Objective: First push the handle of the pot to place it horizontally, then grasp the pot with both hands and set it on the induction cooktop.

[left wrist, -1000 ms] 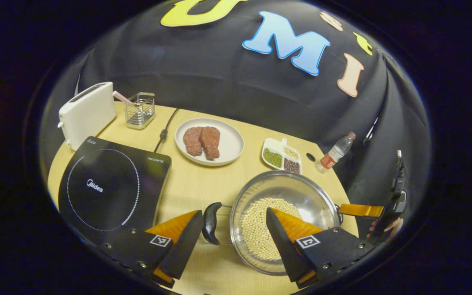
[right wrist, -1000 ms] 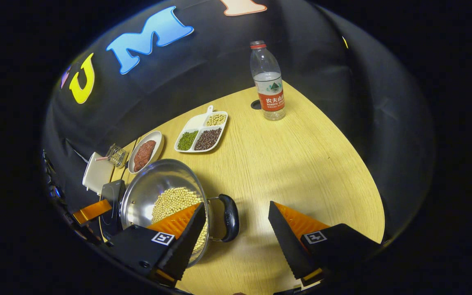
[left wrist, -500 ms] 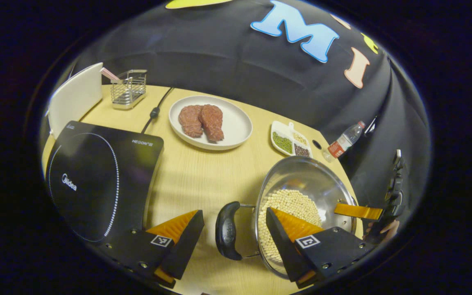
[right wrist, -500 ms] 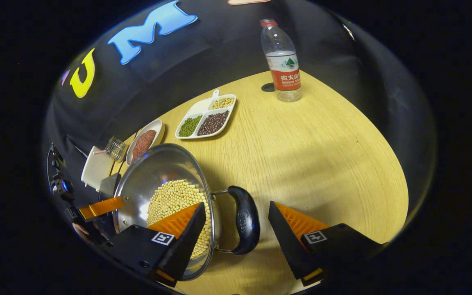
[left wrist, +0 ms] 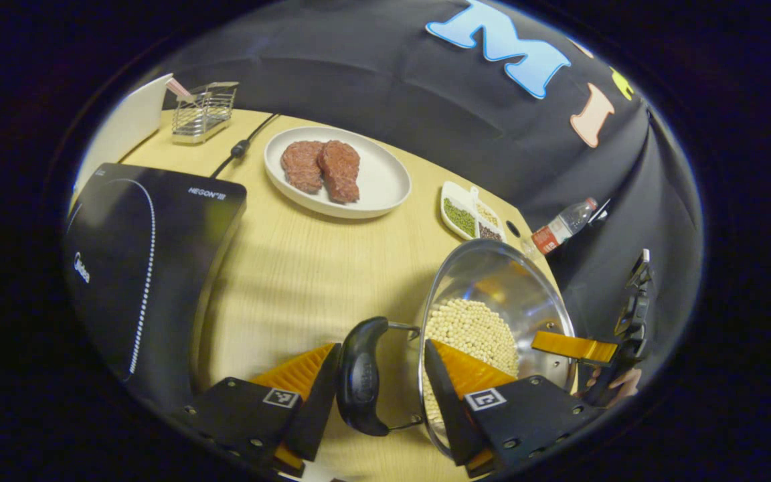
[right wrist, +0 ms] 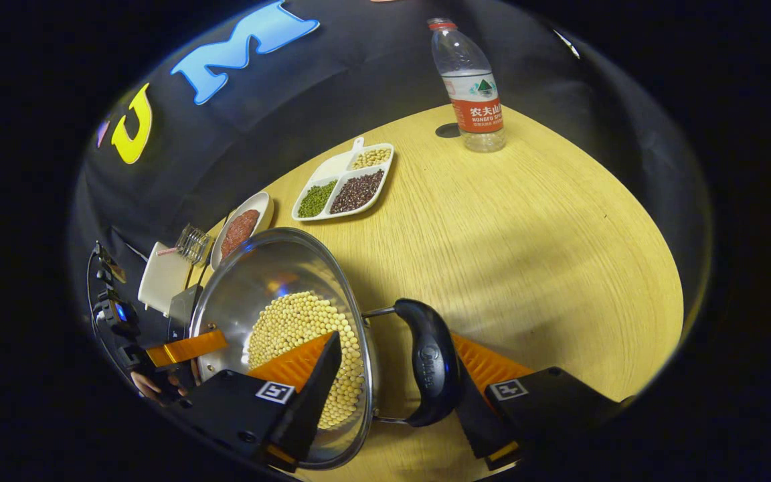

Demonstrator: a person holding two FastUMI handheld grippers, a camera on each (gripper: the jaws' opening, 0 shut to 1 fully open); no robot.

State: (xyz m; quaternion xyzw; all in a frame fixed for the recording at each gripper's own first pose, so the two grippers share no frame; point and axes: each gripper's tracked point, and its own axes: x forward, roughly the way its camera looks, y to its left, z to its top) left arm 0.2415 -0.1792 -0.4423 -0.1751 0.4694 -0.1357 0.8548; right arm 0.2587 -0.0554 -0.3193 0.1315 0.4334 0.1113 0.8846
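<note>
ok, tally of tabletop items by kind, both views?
Cookware: 1, pot
Appliances: 2, induction cooktop, white toaster
Dishes: 2, plate, divided tray
Bottles: 1, water bottle
Wire racks: 1, wire basket
Total: 7

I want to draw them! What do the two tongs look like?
The left tongs and right tongs look alike: two wedge-shaped fingers with ridged inner faces, each fixed on a blocky mount with small screws. Every mount carries a little black-and-white square marker.
</note>
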